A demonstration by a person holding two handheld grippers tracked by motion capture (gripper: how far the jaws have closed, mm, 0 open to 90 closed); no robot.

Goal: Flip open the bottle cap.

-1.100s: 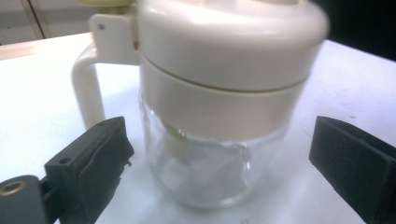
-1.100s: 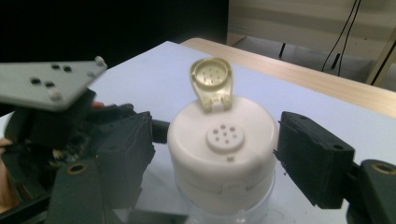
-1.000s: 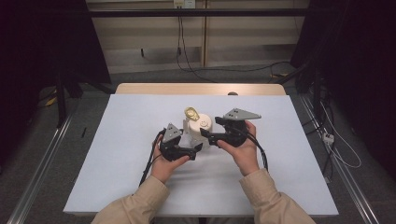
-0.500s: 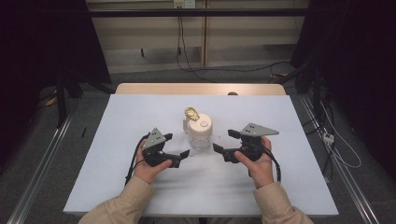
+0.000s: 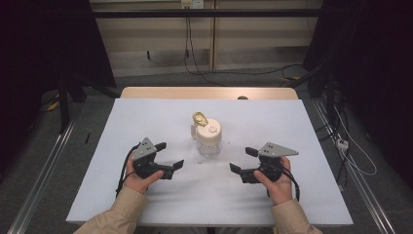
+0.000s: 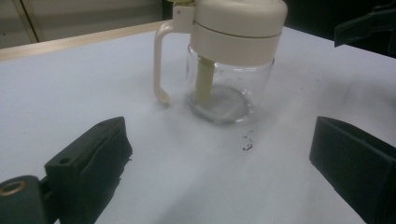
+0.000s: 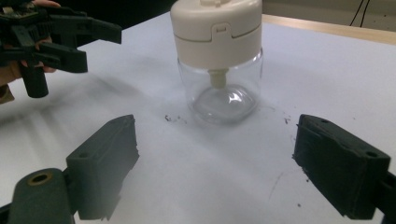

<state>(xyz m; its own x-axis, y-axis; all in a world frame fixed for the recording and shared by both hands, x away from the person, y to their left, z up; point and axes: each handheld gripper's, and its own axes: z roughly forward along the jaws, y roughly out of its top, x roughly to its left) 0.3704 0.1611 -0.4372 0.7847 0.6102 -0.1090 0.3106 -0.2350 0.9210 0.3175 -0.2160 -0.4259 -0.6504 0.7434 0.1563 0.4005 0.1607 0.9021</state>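
1 glass jar with cream lid and side handle: stood upright near the middle of the table, closer to its far edge, touched by nothing. 1 left gripper: held at the jar's left, well apart from it, jaws spread, nothing between. 1 right gripper: held at the jar's right, jaws just opened wider, nothing between. Dark specks are seen on the table beside the jar's base.

There is one glass jar with one cream lid at 12 o'clock on the one white surface. Two tools: left tool at 8 o'clock, right tool at 4 o'clock.
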